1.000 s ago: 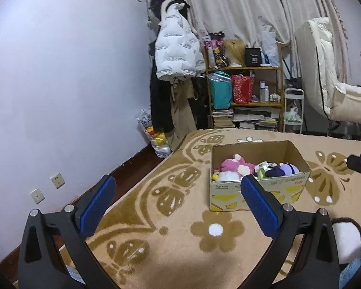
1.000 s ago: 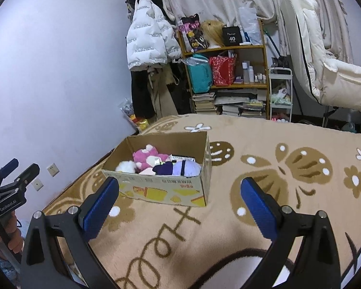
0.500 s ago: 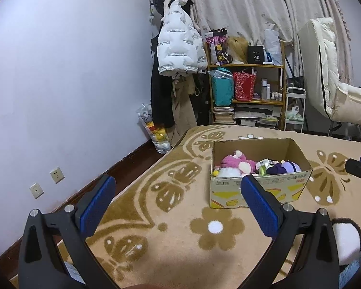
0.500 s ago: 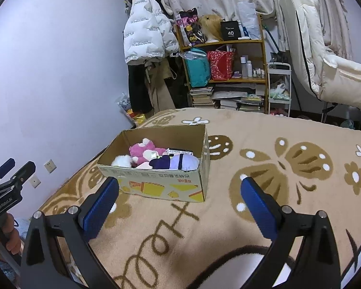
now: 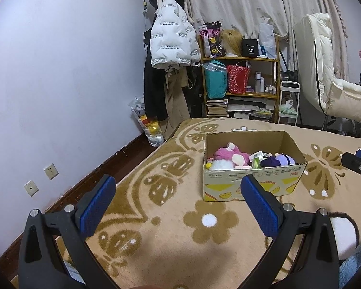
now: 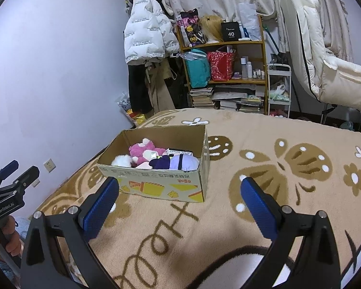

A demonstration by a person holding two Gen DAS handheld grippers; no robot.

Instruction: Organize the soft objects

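An open cardboard box [image 5: 252,185] [image 6: 156,183] stands on the beige patterned blanket. It holds several soft toys: a pink plush [image 5: 228,155] [image 6: 142,150], a white fluffy one [image 5: 220,165] [image 6: 121,160] and a purple and dark blue plush [image 5: 280,160] [image 6: 178,162]. My left gripper [image 5: 178,200] is open and empty, hovering short of the box's left front. My right gripper [image 6: 179,202] is open and empty too, in front of the box's right corner. Each gripper shows at the edge of the other's view: the right gripper [image 5: 358,166], the left gripper [image 6: 7,187] with a hand on it.
The blanket [image 6: 276,168] spreads wide to the right of the box. A lilac wall [image 5: 60,72] with sockets runs along the left. At the back stand a cluttered shelf [image 5: 240,84], hanging coats [image 5: 170,43], a small white cart [image 5: 288,103] and a cream padded chair [image 5: 329,79].
Both views have shifted slightly upward and back, so the box sits a little lower and further off. Both grippers stay open and empty.
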